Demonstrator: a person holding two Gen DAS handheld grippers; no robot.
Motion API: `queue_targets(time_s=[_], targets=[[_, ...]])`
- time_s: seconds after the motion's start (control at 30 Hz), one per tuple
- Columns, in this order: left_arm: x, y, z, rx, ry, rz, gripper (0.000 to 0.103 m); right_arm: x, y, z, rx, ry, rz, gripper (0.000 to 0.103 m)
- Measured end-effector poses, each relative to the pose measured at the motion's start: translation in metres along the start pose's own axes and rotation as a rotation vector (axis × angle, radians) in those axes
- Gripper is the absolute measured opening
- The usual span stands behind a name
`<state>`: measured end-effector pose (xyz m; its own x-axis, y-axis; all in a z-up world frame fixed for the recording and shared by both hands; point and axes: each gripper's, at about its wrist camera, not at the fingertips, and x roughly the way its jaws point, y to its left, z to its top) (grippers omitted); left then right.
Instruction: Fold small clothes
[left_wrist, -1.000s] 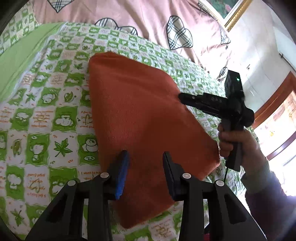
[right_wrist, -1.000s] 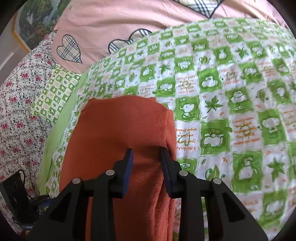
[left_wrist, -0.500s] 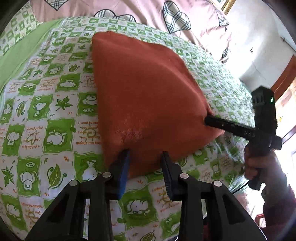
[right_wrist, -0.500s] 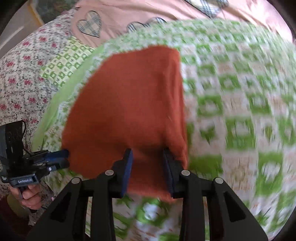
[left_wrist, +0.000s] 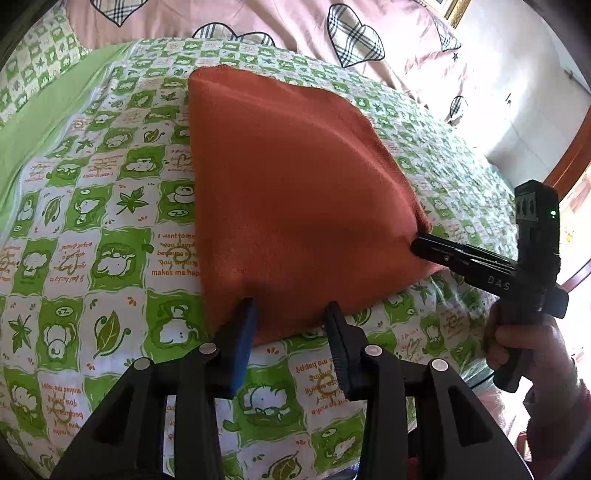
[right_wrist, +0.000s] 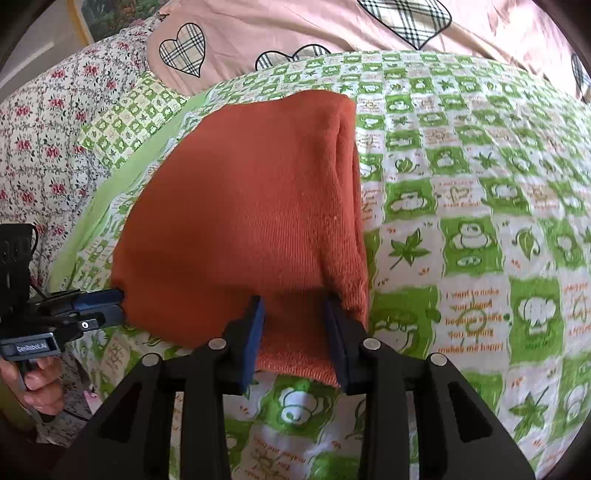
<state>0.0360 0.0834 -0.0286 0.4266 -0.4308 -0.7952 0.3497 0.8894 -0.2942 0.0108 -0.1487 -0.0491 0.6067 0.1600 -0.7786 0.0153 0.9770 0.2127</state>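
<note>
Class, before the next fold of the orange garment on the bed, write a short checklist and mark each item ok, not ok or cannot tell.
1. Orange garment lies on the green checked bedspread: ok.
2. Left gripper at its near edge, cloth between the jaws: ok.
3. Right gripper at the near right corner, cloth between the jaws: ok.
4. Both grips firm: cannot tell.
5. Far edge flat, unwrinkled: ok.

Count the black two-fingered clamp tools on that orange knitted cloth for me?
2. The black left gripper pinches the orange knitted cloth at its near left corner, jaws just opening slightly with cloth between; the black right gripper pinches the near right corner. None seem hidden.
</note>
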Motion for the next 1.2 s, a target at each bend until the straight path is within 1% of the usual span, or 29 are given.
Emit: queue_targets(time_s=[0.1,0.23,0.27,0.3,0.33,0.37,0.43,0.53,0.6,0.67,0.77,0.87,0.97,1.0,1.07,1.13,1.2], targets=[[-0.004,-0.004,-0.002,-0.001,-0.003,0.016,0.046,-0.004,0.004,-0.004,-0.011,0.003,-0.017,0.035],[-0.011,-0.010,-0.008,0.011,-0.001,0.054,0.047,-0.015,0.010,-0.011,-0.012,0.007,-0.052,0.037],[-0.013,-0.010,-0.010,0.009,-0.002,0.060,0.047,-0.020,0.011,-0.013,-0.004,0.007,-0.055,0.042],[-0.017,-0.010,-0.012,0.006,-0.003,0.067,0.050,-0.025,0.012,-0.016,0.005,0.006,-0.063,0.052],[-0.020,-0.009,-0.015,0.003,-0.005,0.077,0.055,-0.031,0.014,-0.018,0.015,0.003,-0.087,0.060],[-0.022,-0.008,-0.017,0.000,-0.006,0.090,0.056,-0.036,0.015,-0.021,0.022,-0.008,-0.096,0.069],[-0.028,-0.004,-0.023,-0.007,-0.010,0.112,0.057,-0.053,0.017,-0.028,0.047,-0.061,-0.074,0.069],[-0.037,0.003,-0.029,-0.026,-0.015,0.139,0.060,-0.069,0.019,-0.035,0.095,-0.110,-0.046,0.072],[-0.041,0.005,-0.032,-0.035,-0.020,0.159,0.063,-0.075,0.021,-0.036,0.115,-0.127,-0.055,0.079],[-0.046,0.006,-0.036,-0.040,-0.023,0.179,0.064,-0.080,0.029,-0.039,0.108,-0.149,-0.080,0.080],[-0.051,0.006,-0.043,-0.037,-0.021,0.209,0.066,-0.085,0.038,-0.043,0.104,-0.155,-0.104,0.089],[-0.058,0.003,-0.053,-0.035,-0.022,0.236,0.070,-0.082,0.045,-0.047,0.086,-0.115,-0.083,0.091],[-0.063,0.001,-0.059,-0.039,-0.038,0.250,0.073,-0.080,0.057,-0.055,0.015,-0.093,-0.081,0.091],[-0.066,0.002,-0.059,-0.049,-0.048,0.261,0.076,-0.079,0.060,-0.057,-0.009,-0.091,-0.087,0.091],[-0.068,0.003,-0.057,-0.062,-0.064,0.276,0.077,-0.077,0.062,-0.058,-0.035,-0.086,-0.084,0.091],[-0.070,0.004,-0.052,-0.072,-0.080,0.305,0.080,-0.075,0.061,-0.056,-0.041,-0.076,-0.054,0.091],[-0.071,0.004,-0.047,-0.081,-0.093,0.308,0.081,-0.074,0.059,-0.052,-0.038,-0.074,-0.046,0.091]])
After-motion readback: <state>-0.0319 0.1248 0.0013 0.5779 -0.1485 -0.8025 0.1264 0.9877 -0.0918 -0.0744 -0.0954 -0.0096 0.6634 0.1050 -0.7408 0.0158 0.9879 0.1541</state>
